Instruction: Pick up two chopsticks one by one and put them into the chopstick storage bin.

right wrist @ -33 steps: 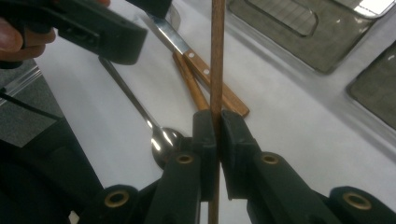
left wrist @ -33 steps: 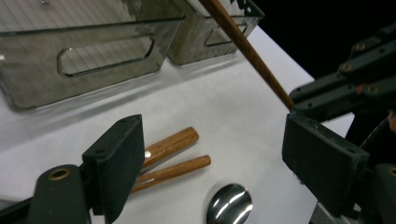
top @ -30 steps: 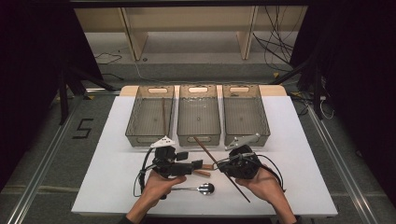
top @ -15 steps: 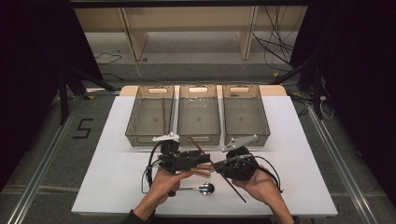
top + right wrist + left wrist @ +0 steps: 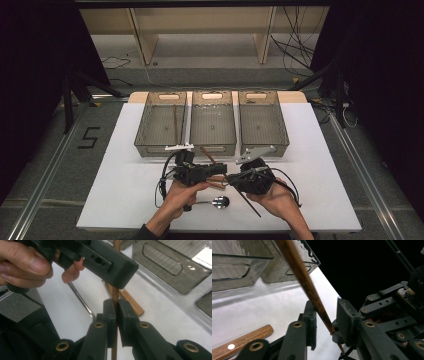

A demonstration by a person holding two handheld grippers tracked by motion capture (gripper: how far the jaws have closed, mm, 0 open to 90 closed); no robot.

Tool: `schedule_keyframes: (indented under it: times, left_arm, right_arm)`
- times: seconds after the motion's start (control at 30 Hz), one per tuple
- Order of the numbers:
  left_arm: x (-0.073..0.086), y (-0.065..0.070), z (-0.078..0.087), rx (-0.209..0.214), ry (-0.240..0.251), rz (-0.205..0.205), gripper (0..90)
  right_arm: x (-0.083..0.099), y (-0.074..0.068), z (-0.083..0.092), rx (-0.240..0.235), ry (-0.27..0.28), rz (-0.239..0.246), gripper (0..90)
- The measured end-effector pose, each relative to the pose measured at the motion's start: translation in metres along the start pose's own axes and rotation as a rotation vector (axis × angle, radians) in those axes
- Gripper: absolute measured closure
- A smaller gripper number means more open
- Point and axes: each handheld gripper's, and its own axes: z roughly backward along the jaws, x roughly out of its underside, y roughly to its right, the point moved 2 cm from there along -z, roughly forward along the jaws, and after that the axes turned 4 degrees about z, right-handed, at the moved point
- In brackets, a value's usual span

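Observation:
A dark brown chopstick (image 5: 207,155) slants over the table's front middle, its lower end near the front edge. My right gripper (image 5: 115,312) is shut on it, the stick upright between the pads. My left gripper (image 5: 328,322) is open, one jaw on each side of the same chopstick (image 5: 307,282), which runs close to the left jaw. In the high view the left gripper (image 5: 210,170) and right gripper (image 5: 239,179) almost meet. Another chopstick (image 5: 175,120) lies in the left bin (image 5: 145,142).
Three clear bins stand in a row: the left one, a middle bin (image 5: 213,145) and a right bin (image 5: 280,145). A metal spoon (image 5: 219,202) lies near the front edge. A wooden handle (image 5: 242,340) lies on the white table (image 5: 120,190) under the grippers.
Both hands have drawn together. The left gripper has moved right until its jaws stand around the chopstick that the right gripper holds.

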Motion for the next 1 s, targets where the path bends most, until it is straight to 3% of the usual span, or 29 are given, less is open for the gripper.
schedule_keyframes:
  times: [0.27, 0.47, 0.73, 0.87, 1.0]
  left_arm:
    - [-0.002, -0.001, 0.003, 0.069, 0.009, 0.043, 83.0]
    - [-0.006, -0.002, 0.008, 0.118, 0.012, 0.065, 83.8]
    - [-0.025, -0.009, 0.037, 0.098, 0.077, 0.048, 84.0]
    - [-0.035, -0.013, 0.054, 0.052, 0.092, 0.025, 84.0]
    - [-0.047, -0.018, 0.072, 0.015, 0.119, 0.005, 84.0]
  right_arm:
    - [-0.001, -0.002, 0.001, -0.007, 0.014, 0.002, 85.3]
    - [-0.003, -0.003, 0.006, -0.016, 0.041, 0.003, 84.2]
    - [0.006, 0.006, 0.023, -0.035, 0.110, -0.023, 59.5]
    - [0.015, 0.011, 0.029, -0.010, 0.160, -0.029, 47.9]
    - [0.026, 0.015, 0.028, 0.006, 0.166, -0.037, 41.0]
